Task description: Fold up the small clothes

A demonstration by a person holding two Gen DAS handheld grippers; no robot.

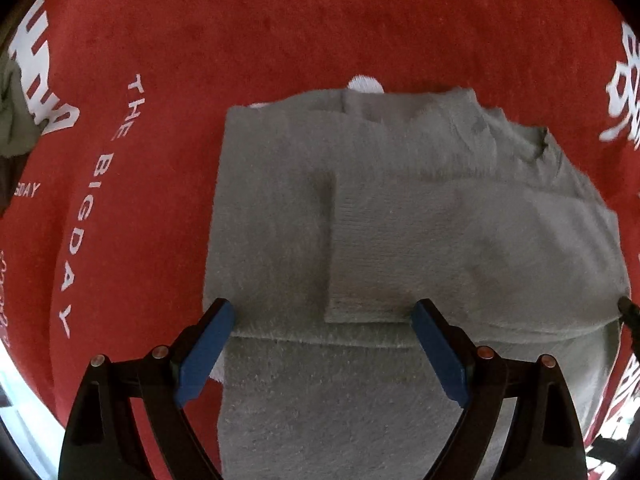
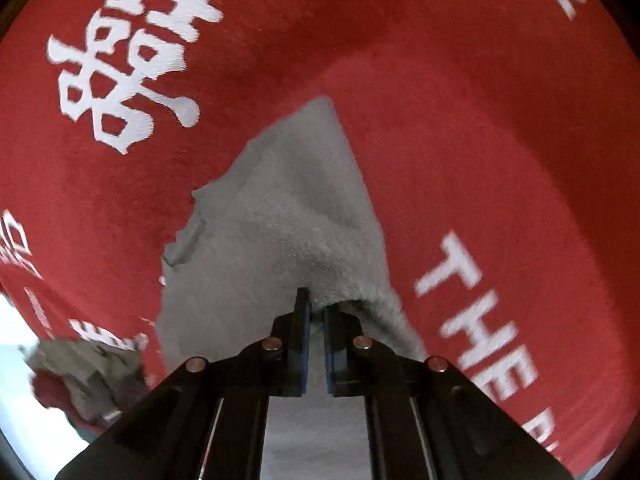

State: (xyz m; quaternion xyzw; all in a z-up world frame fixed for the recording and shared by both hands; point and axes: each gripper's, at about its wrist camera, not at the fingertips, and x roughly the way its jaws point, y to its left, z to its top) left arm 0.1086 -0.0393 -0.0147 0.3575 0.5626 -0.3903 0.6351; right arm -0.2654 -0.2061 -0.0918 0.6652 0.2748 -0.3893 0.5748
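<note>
Nearest in the left wrist view, the left tool (image 1: 322,354) points straight down with its blue pads spread wide and nothing between them; it hovers over the near part of the grey sweater (image 1: 400,208), probably ready to pin or take an edge for the next fold. The sweater lies flat on the red cloth (image 1: 280,24) with white lettering; whether a table lies under the cloth cannot be told. A ribbed cuff end is folded across its middle, so the sleeves seem already turned in. At the right edge of that view a dark tip touches the sweater's side, likely the other tool.

In the right wrist view, the right tool (image 2: 316,320) is clenched on a fold of the sweater's fluffy edge (image 2: 344,300), lifting it into a ridge, apparently to carry that side over. Beyond, at the cloth's edge, a heap of other clothes (image 2: 80,376) waits.
</note>
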